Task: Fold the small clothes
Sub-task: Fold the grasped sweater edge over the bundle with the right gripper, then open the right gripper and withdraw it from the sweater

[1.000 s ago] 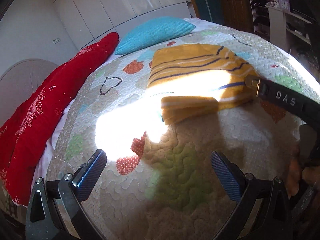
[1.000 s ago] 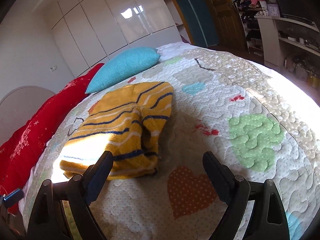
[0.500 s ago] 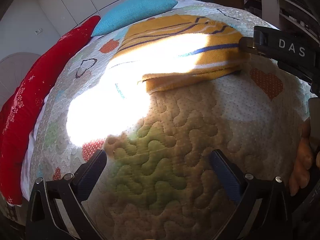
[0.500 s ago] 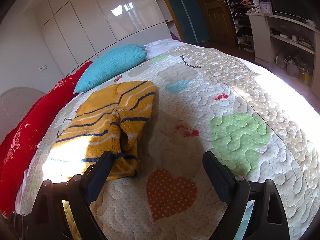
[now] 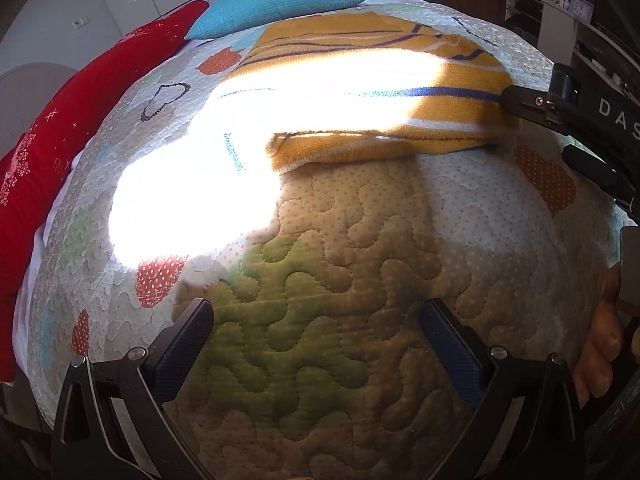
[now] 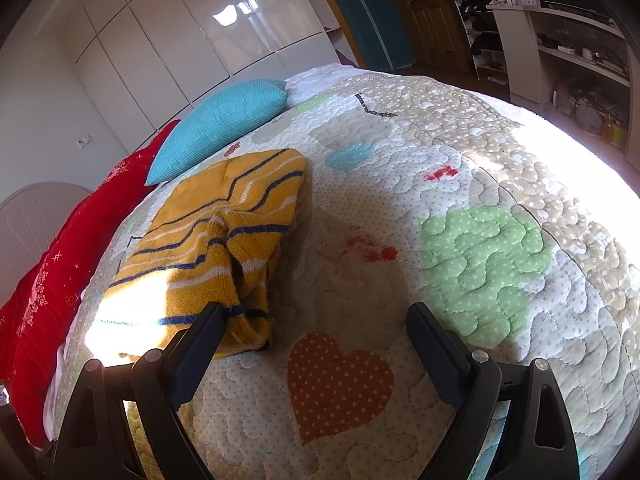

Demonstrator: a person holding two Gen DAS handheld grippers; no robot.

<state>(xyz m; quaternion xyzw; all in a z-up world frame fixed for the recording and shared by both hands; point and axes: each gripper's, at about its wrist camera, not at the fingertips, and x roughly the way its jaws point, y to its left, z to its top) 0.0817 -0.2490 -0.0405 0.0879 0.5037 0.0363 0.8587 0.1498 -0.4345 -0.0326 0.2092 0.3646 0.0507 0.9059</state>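
Note:
A small yellow knit sweater (image 5: 360, 92) with navy and white stripes lies folded on the quilted bed cover; it also shows in the right wrist view (image 6: 224, 240). My left gripper (image 5: 316, 344) is open and empty, over the quilt well short of the sweater. My right gripper (image 6: 316, 344) is open and empty; its left finger (image 6: 200, 344) sits at the sweater's near right corner. The right gripper's body (image 5: 580, 108) shows in the left wrist view touching the sweater's right edge.
The quilt (image 6: 480, 260) has hearts and a green patch, with a bright sun patch (image 5: 192, 200). A teal pillow (image 6: 220, 128) and a red cushion (image 6: 80, 248) lie behind the sweater. White wardrobes, shelves (image 6: 568, 52) and a door stand beyond the bed.
Both grippers have drawn closer to the sweater and lower over the quilt. The sweater lies the same; both grippers stay open.

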